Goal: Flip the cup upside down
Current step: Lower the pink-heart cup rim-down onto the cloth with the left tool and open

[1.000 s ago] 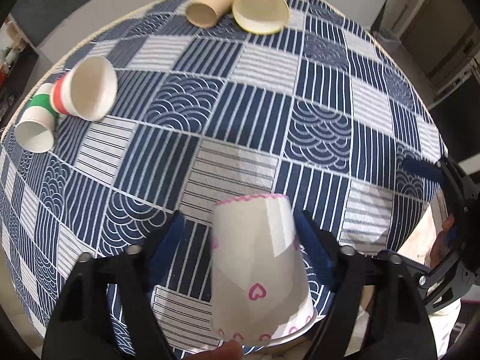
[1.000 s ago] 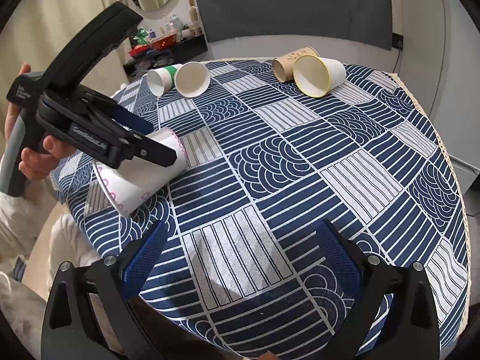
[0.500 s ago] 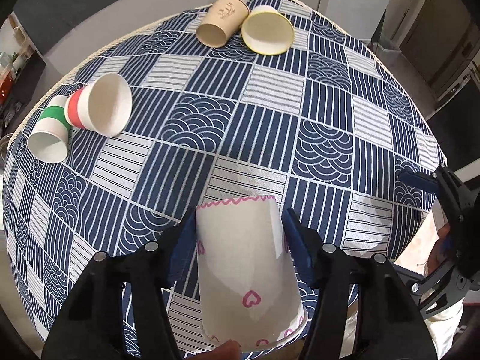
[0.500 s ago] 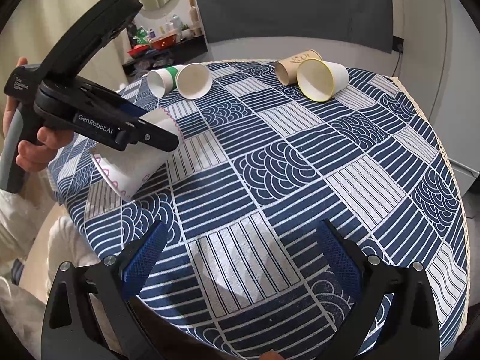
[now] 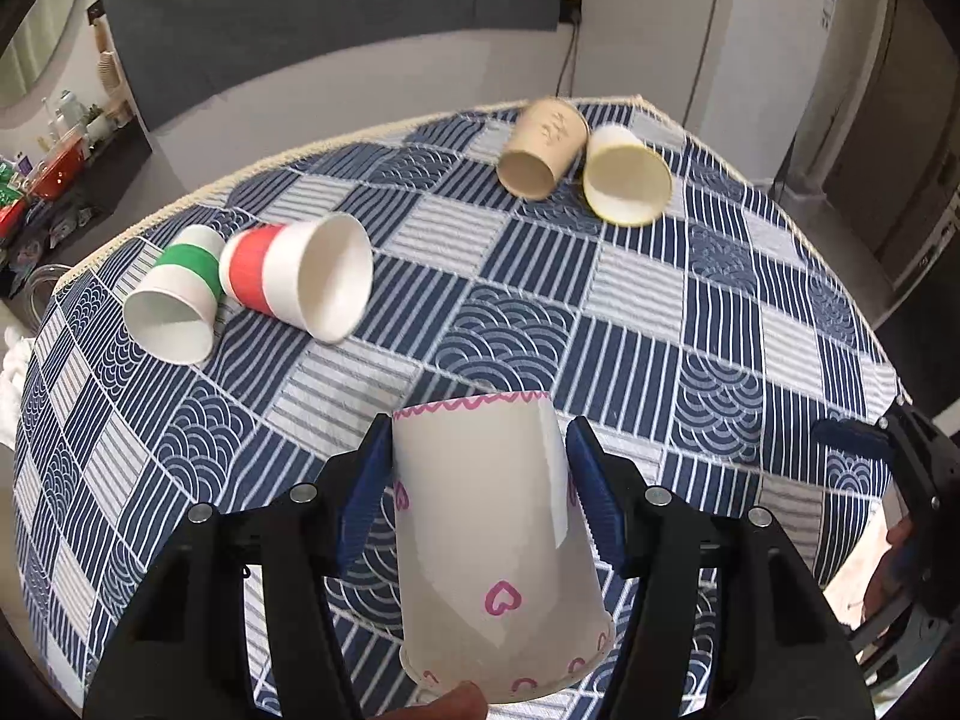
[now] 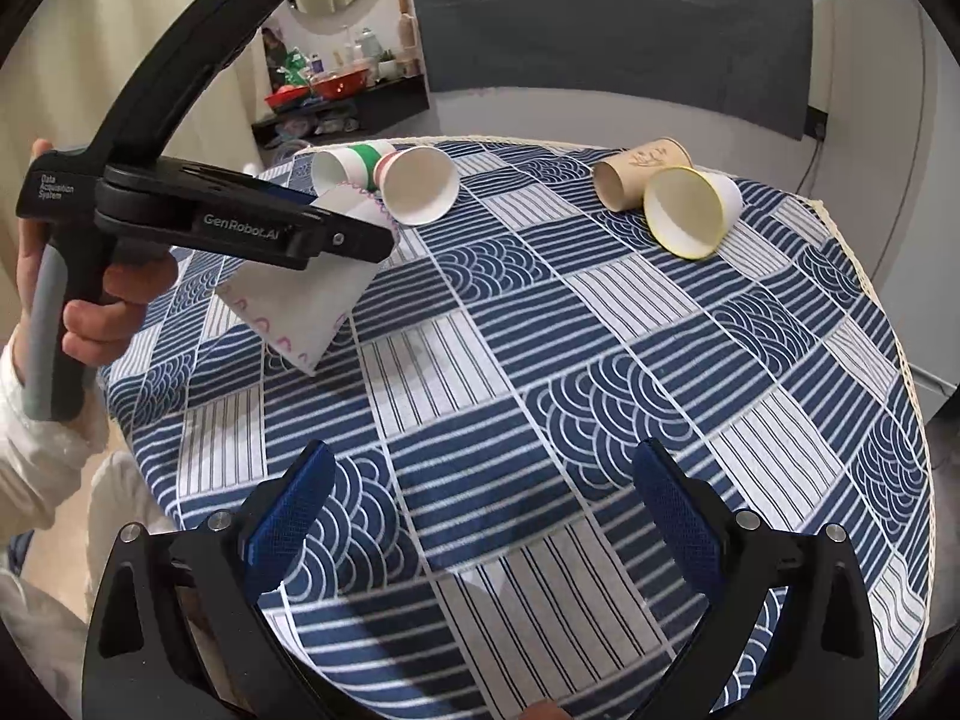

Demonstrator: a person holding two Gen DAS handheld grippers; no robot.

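Observation:
My left gripper (image 5: 477,450) is shut on a white paper cup with pink hearts (image 5: 486,516), its blue pads on both sides. The cup's base points away from the camera and its rim toward it. In the right wrist view the left gripper (image 6: 360,237) holds the cup (image 6: 300,300) tilted above the table's left side, rim down and to the left. My right gripper (image 6: 480,480) is open and empty over the near part of the table.
The round table has a blue and white patterned cloth (image 5: 600,312). A green-banded cup (image 5: 177,294) and a red-banded cup (image 5: 300,276) lie on their sides at left. A tan cup (image 5: 540,150) and a yellow-rimmed cup (image 5: 624,180) lie at the back.
My left gripper closed on the heart cup and lifted it, tilting up so more of the room shows. The right gripper stayed open and hardly moved.

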